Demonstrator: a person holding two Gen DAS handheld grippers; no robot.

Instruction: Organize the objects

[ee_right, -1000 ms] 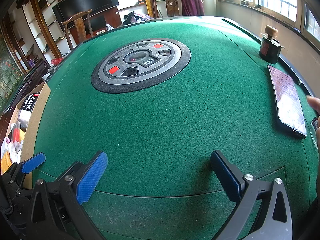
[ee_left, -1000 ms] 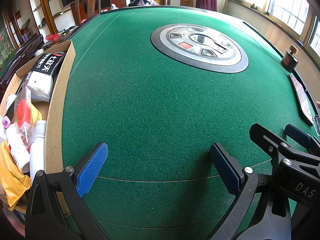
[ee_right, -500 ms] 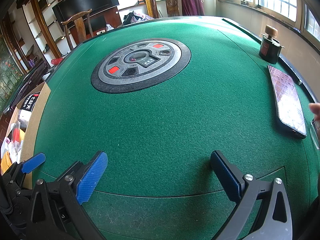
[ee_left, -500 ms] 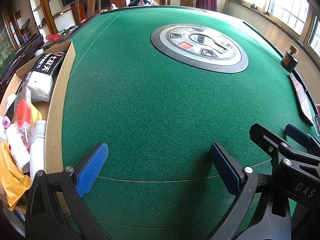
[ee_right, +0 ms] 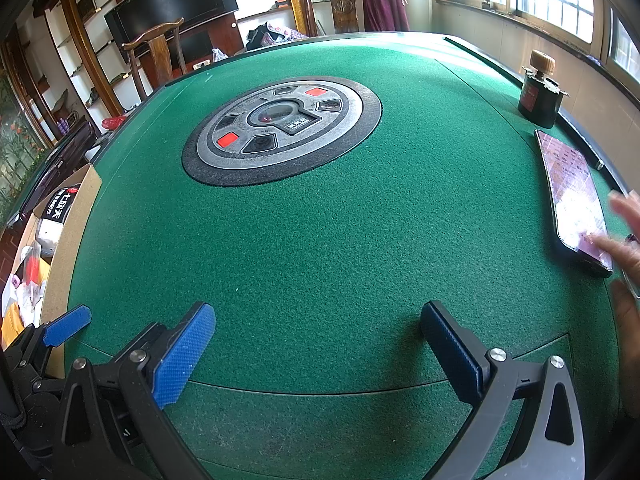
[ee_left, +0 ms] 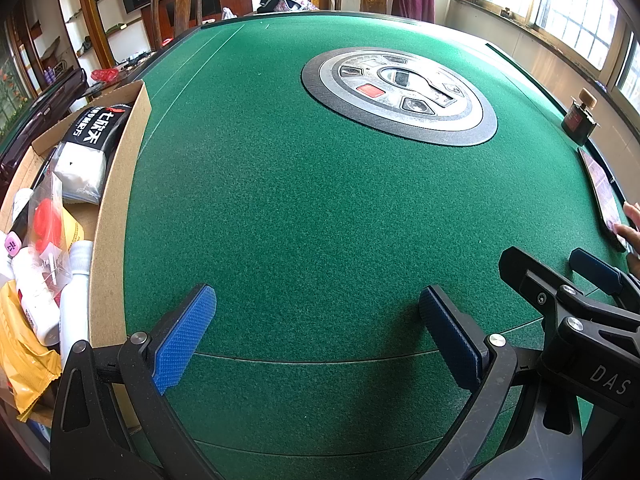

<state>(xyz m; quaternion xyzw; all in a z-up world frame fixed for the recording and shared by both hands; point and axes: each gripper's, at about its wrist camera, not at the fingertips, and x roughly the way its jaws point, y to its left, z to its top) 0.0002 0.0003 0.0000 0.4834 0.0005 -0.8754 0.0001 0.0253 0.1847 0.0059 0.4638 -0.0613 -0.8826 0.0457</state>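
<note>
Two grippers rest side by side low over the green felt table [ee_left: 320, 208], and both have their blue-padded fingers spread wide with nothing between them: the left gripper [ee_left: 316, 334] and the right gripper [ee_right: 316, 350].

At the left edge of the table sits an open cardboard box [ee_left: 116, 200] that is already full of small goods. A black and white packet [ee_left: 90, 140] with white characters lies at its far end. Nearer are a clear bag with a red piece inside [ee_left: 46, 220], a white bottle [ee_left: 76, 300] lying flat against the box wall, and a yellow pouch [ee_left: 20, 360] at the near corner.

In the middle of the table is a round grey control panel [ee_right: 282, 128] with red buttons. On the right side a dark bottle with a wooden cap [ee_right: 538, 92] stands upright near the rim, and a phone [ee_right: 574, 196] lies flat with its screen lit. A person's hand [ee_right: 622, 240], blurred, touches the near end of the phone.
</note>
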